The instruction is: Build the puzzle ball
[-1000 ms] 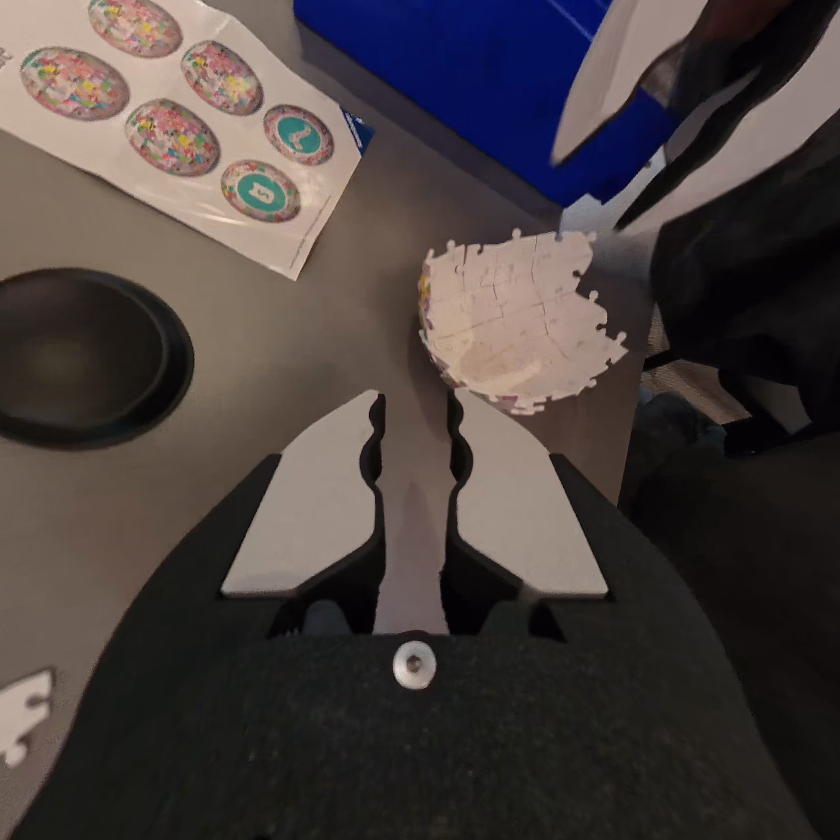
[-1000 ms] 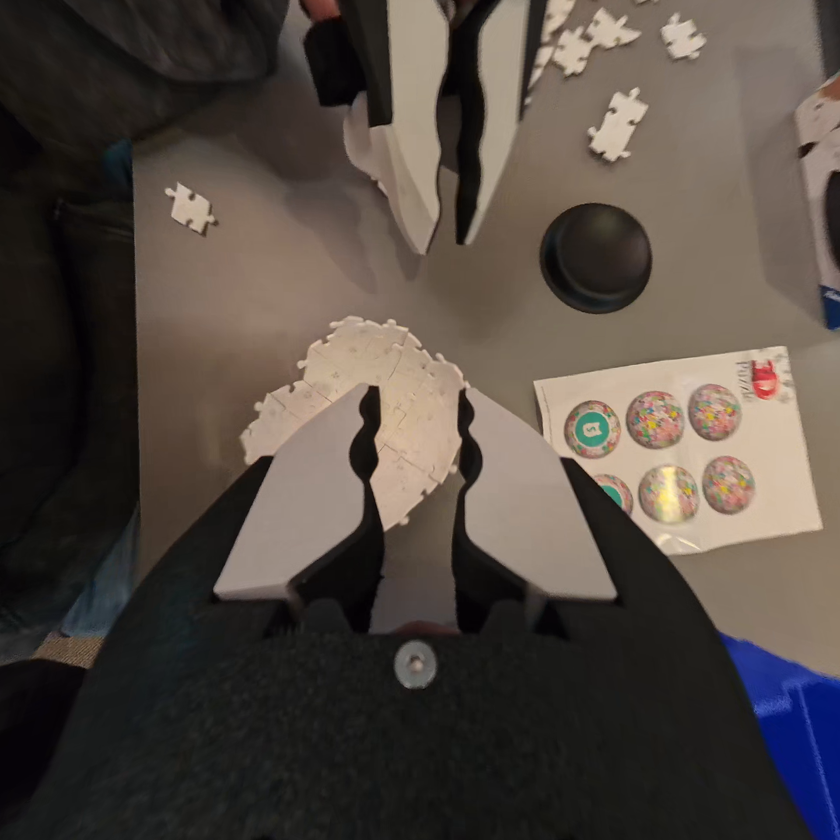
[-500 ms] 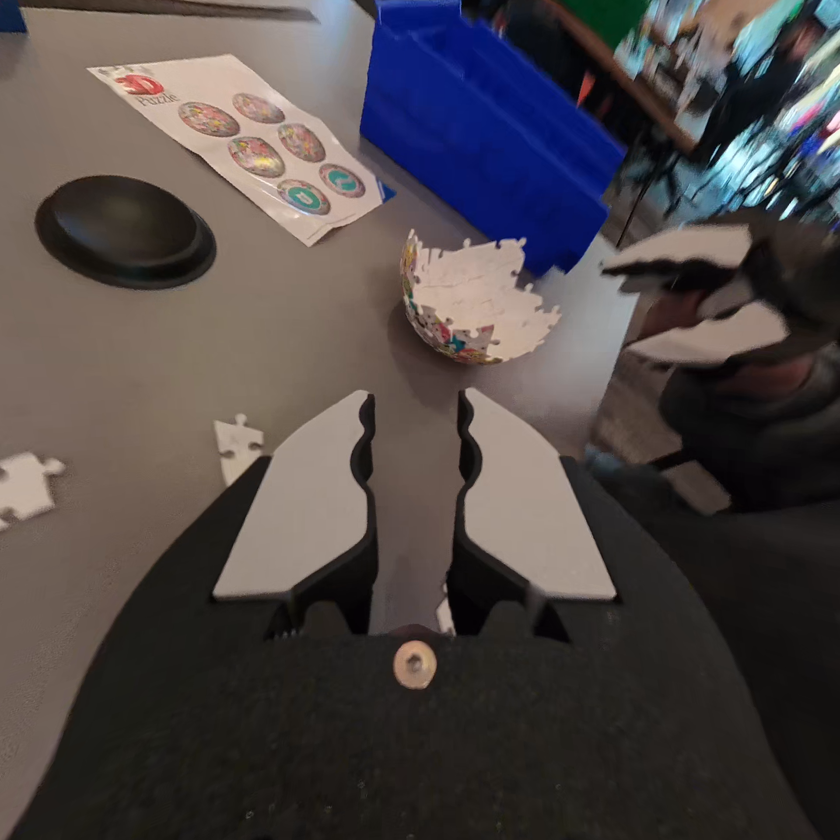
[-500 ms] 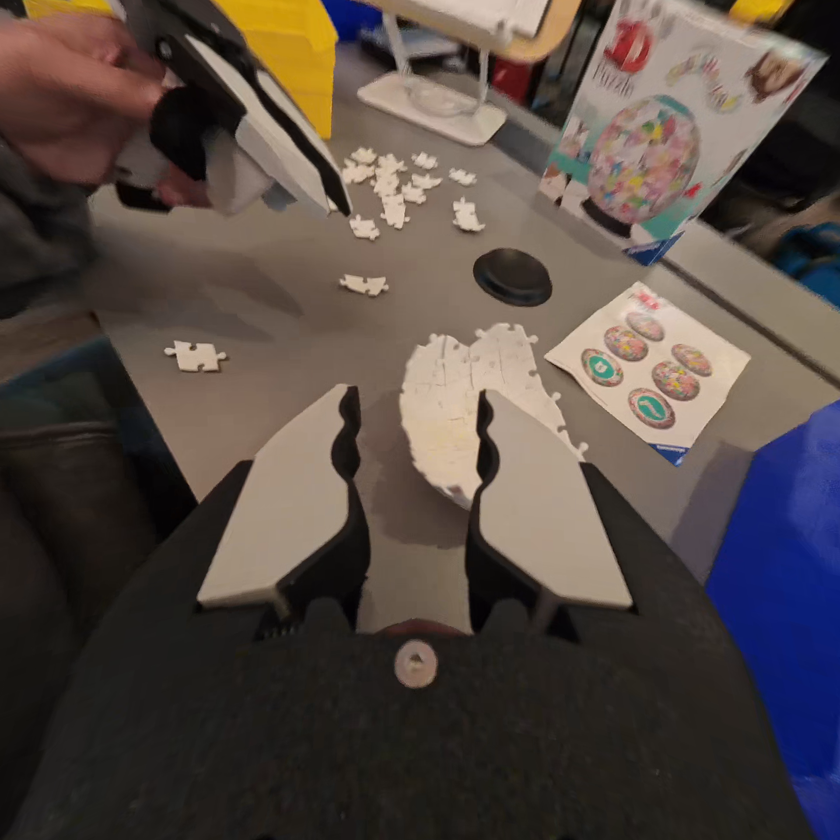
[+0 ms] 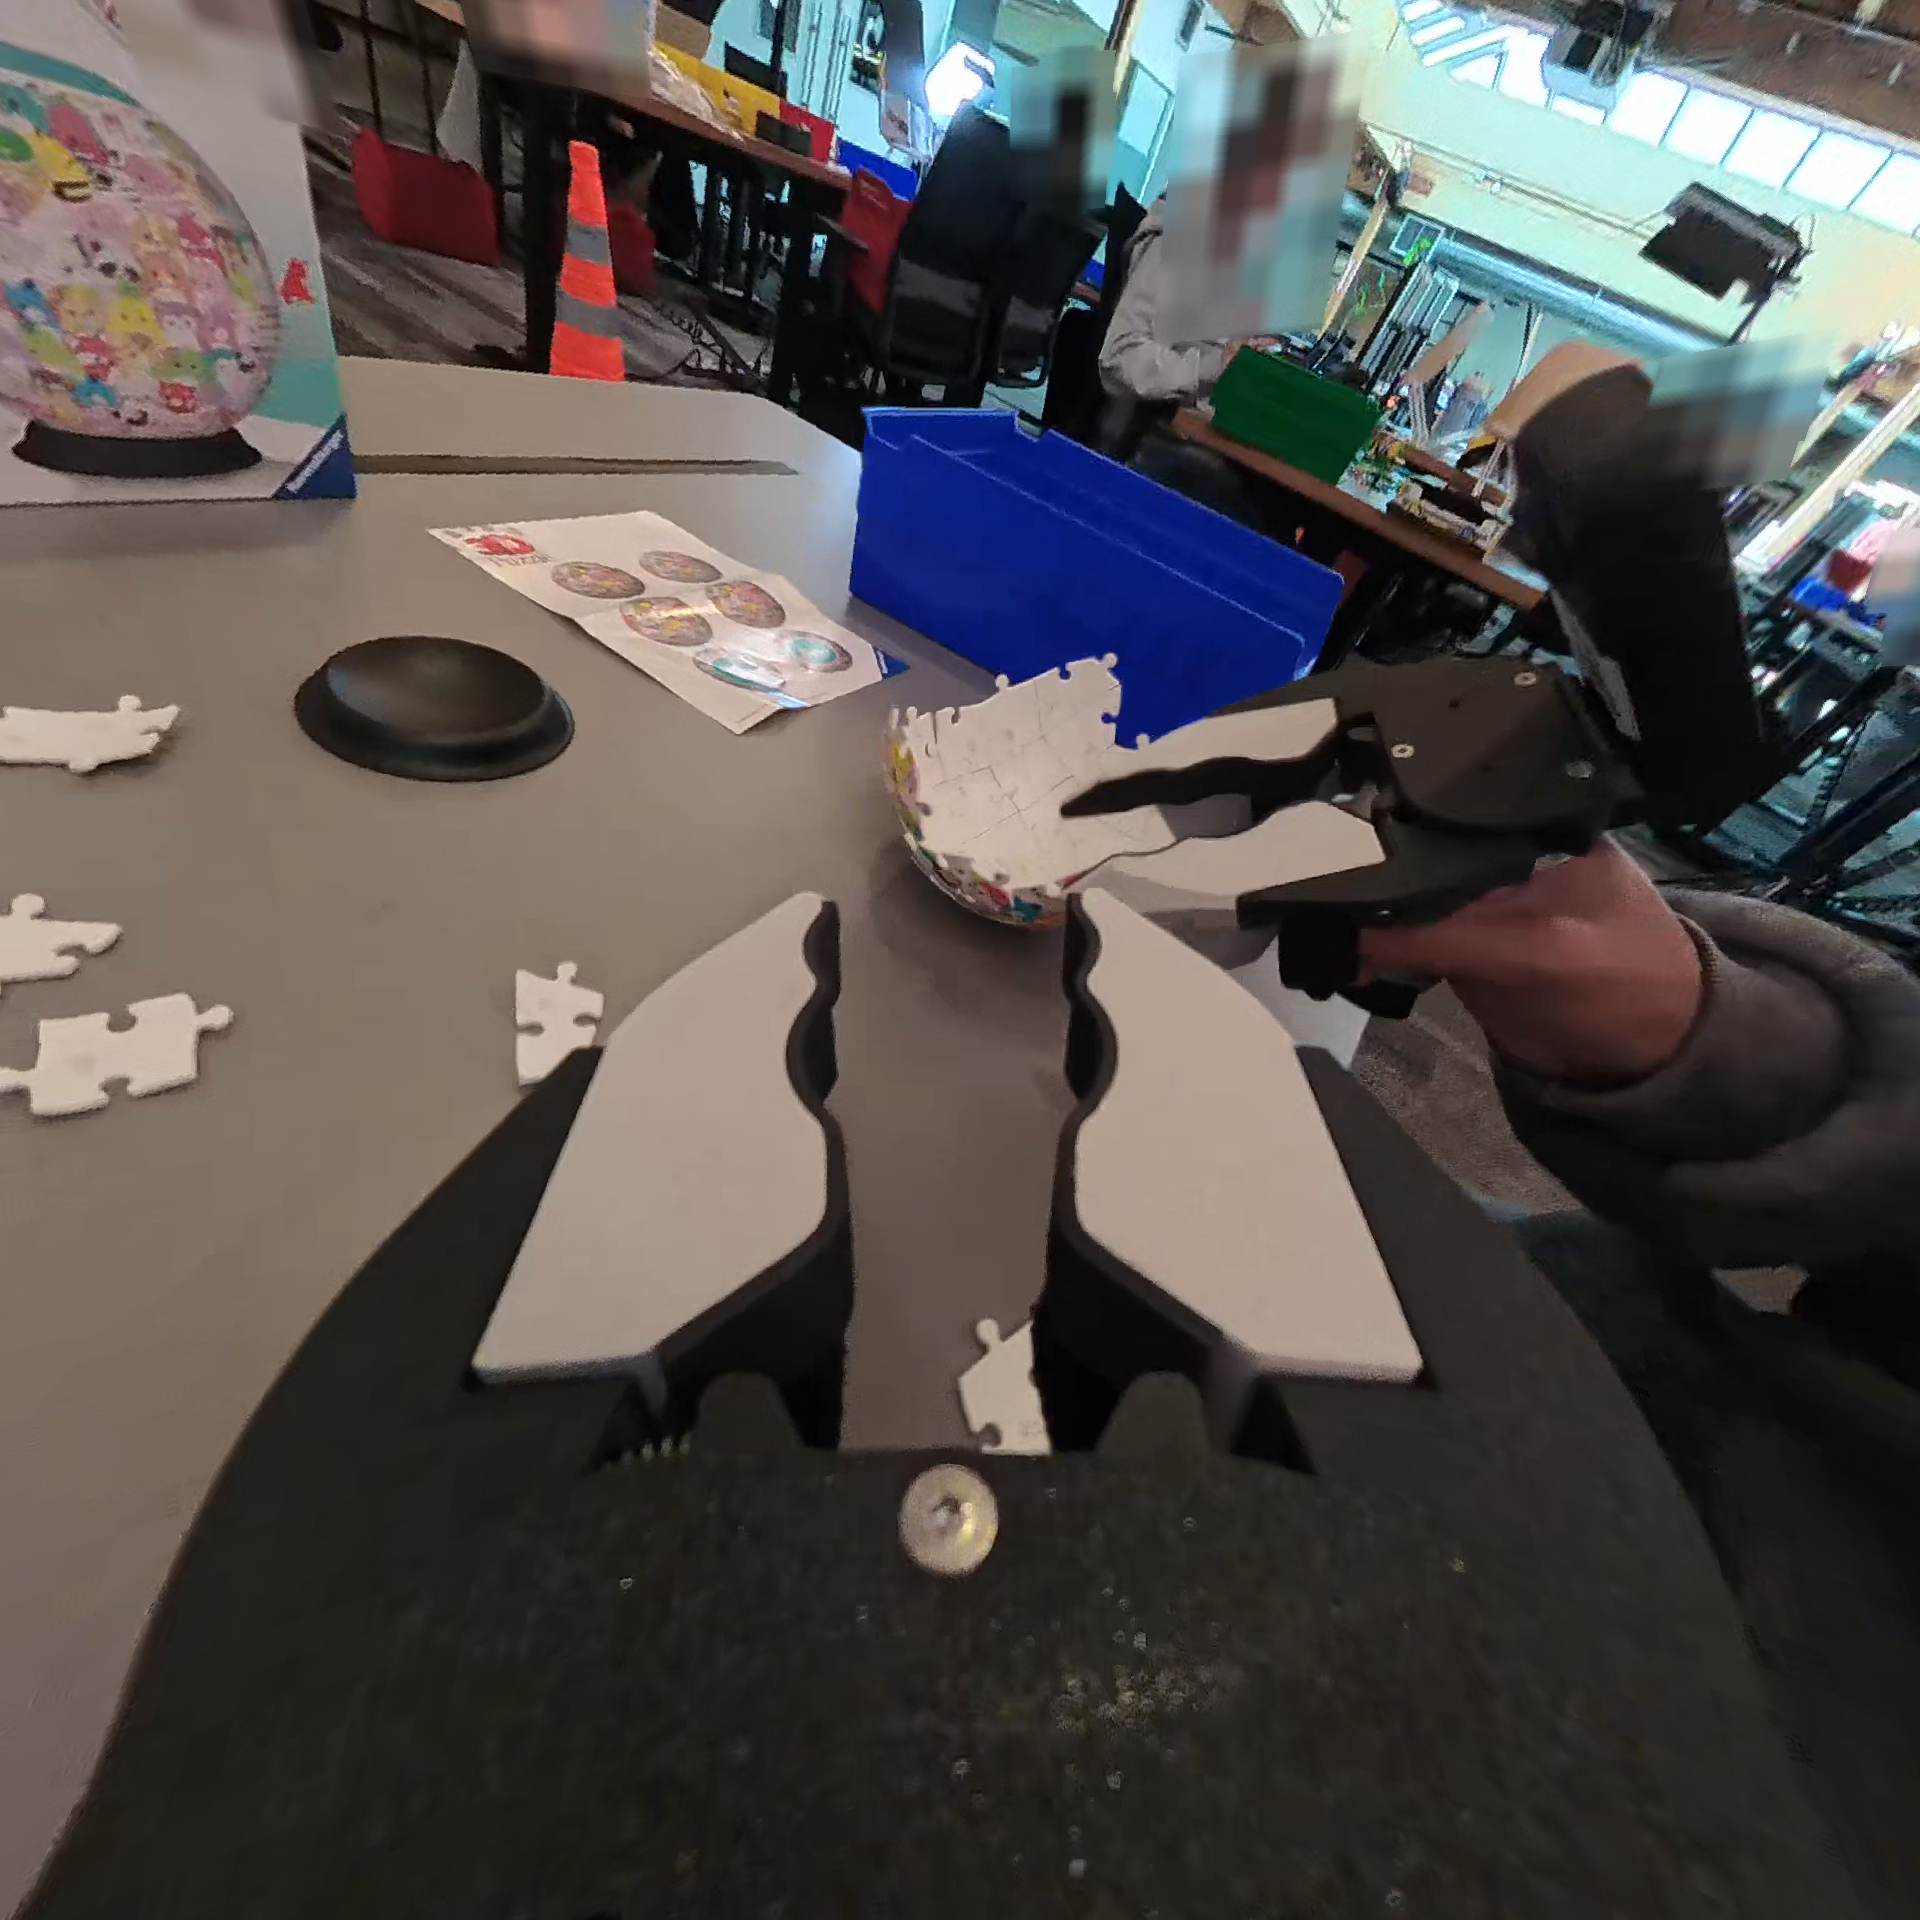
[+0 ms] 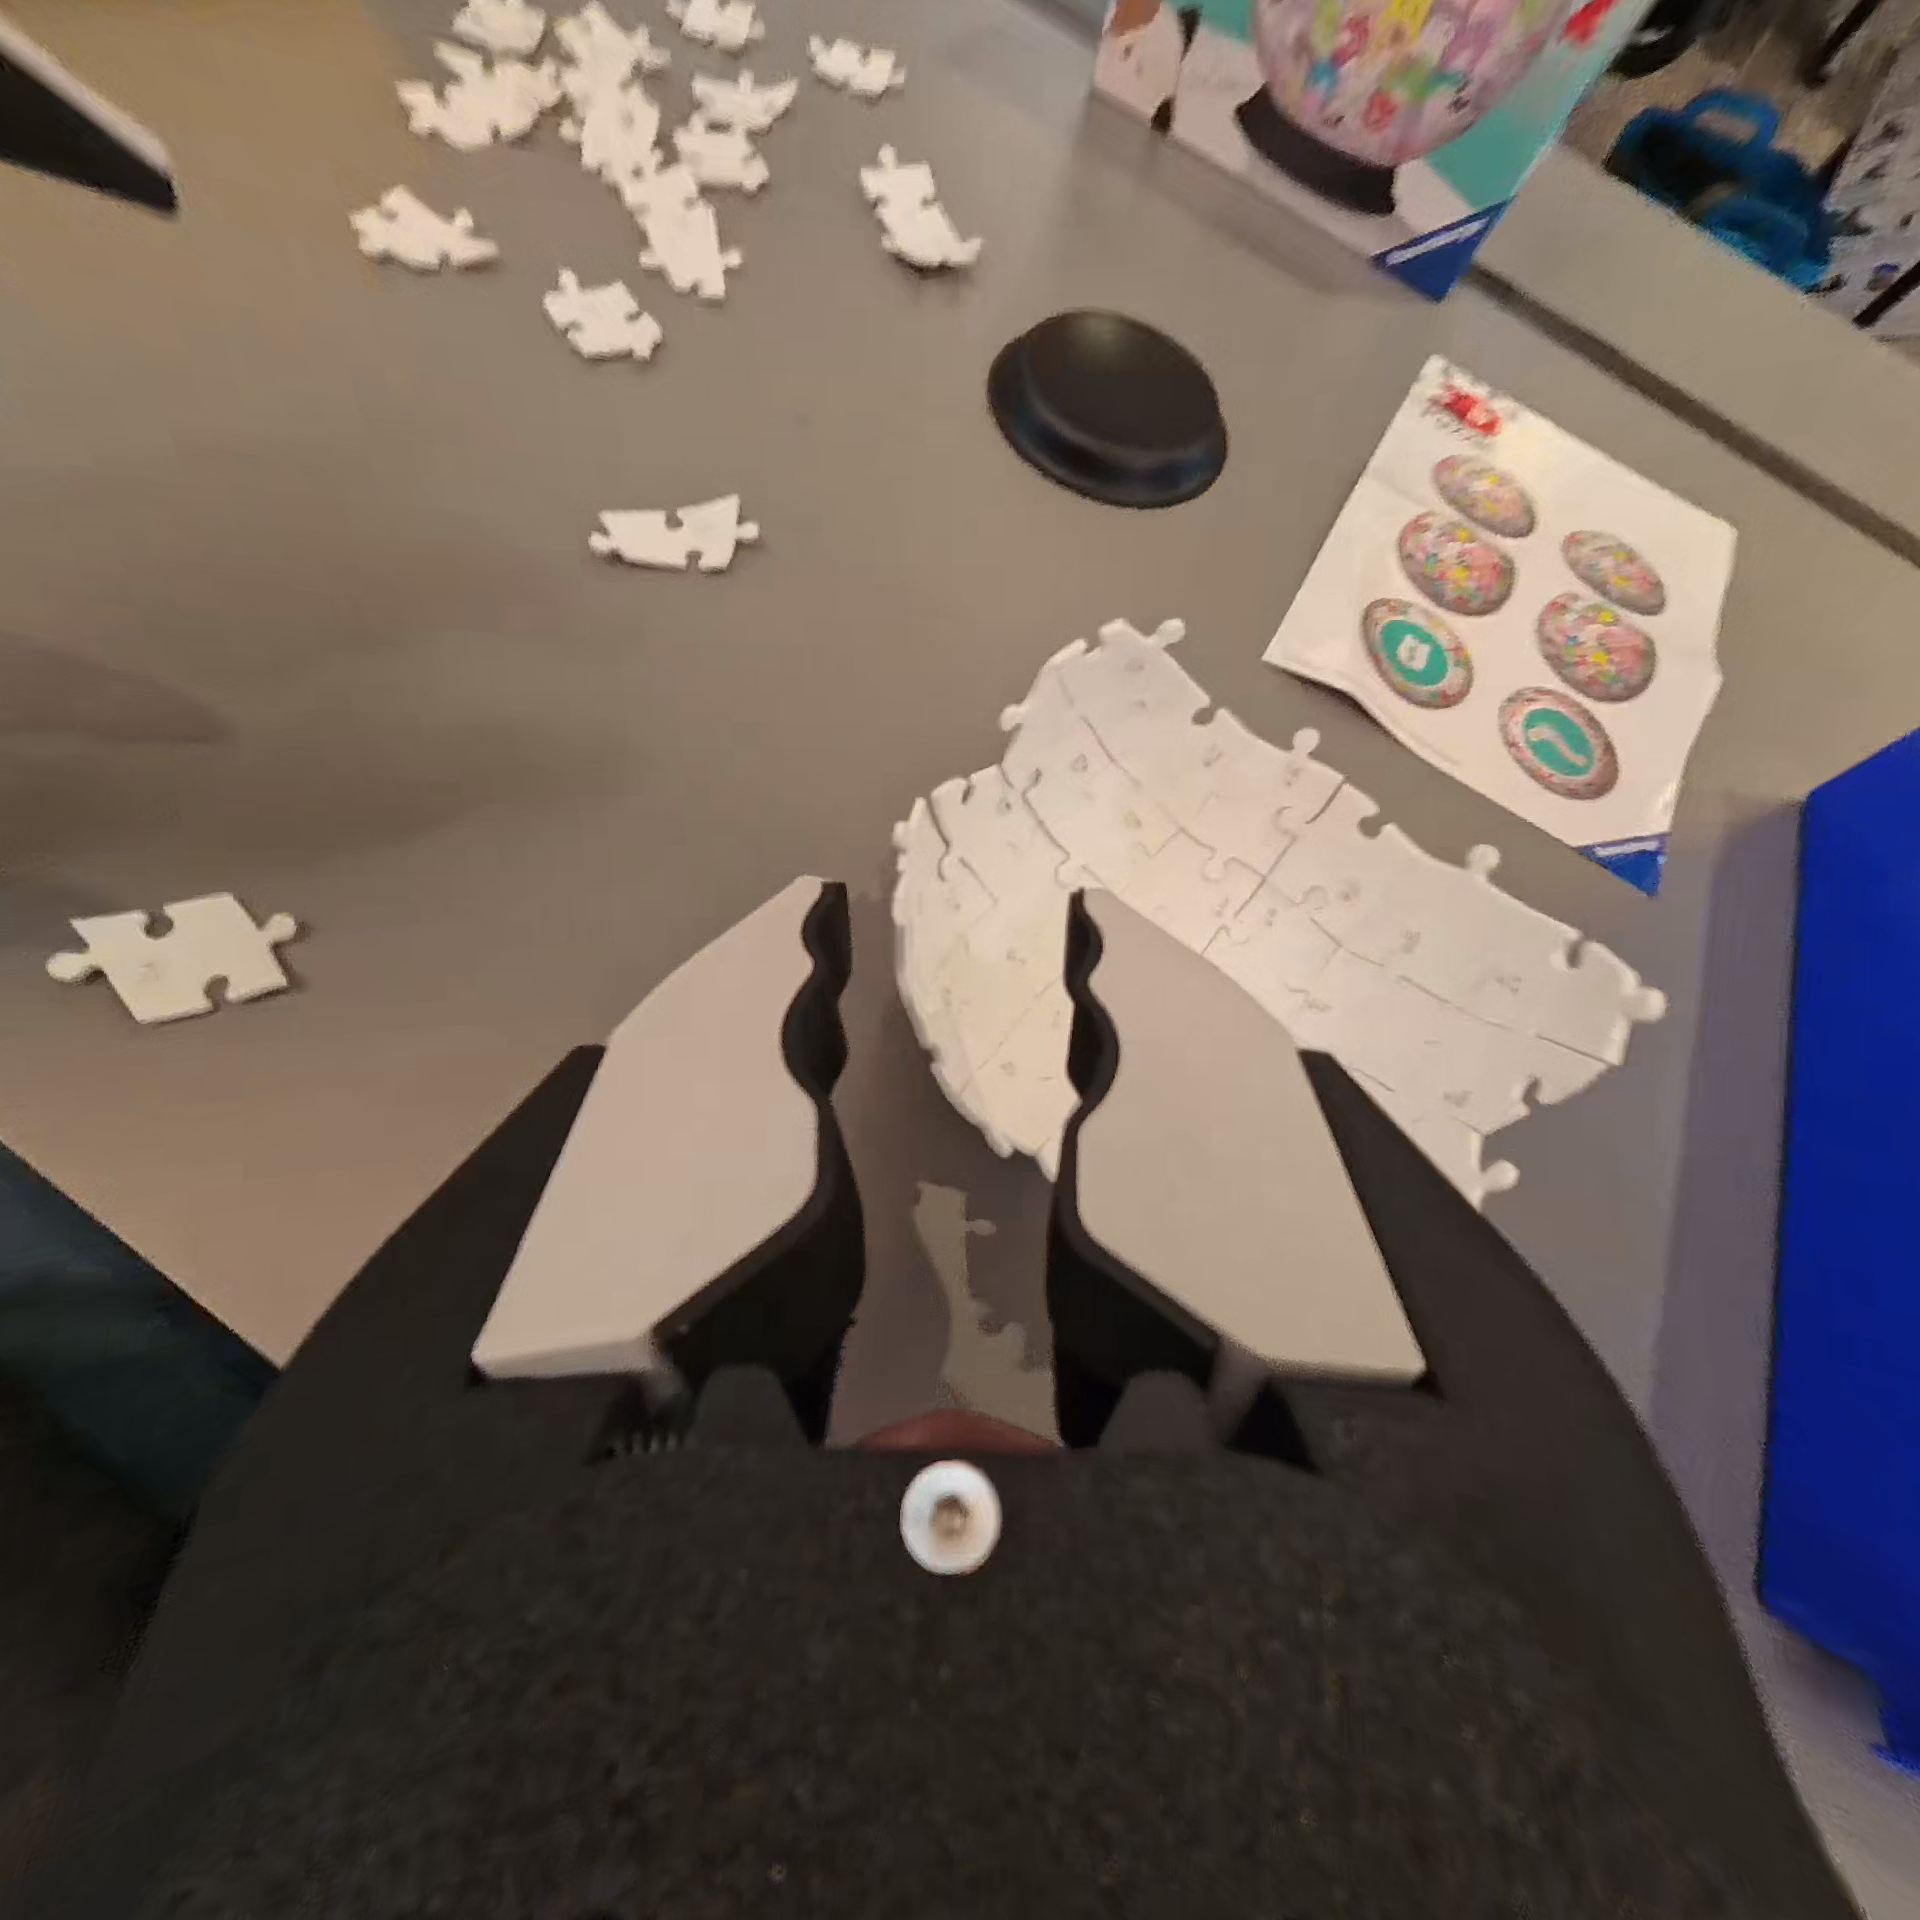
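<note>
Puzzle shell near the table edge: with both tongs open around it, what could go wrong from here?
1. The shell sits on its curved side close to the table edge; a push from the right tongs could roll it off.
2. It is only part-built, with jagged open rims; a squeeze might pop pieces apart.
3. A loose piece lies under the left tongs and could get swept away.

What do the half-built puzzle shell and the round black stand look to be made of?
The puzzle shell looks like thin rigid plastic: curved pieces hold a bowl shape unsupported, matte white inside, colour-printed outside. Stiff card cannot be ruled out. The black stand looks like moulded plastic or rubber, one smooth domed piece with a dull satin sheen.
</note>
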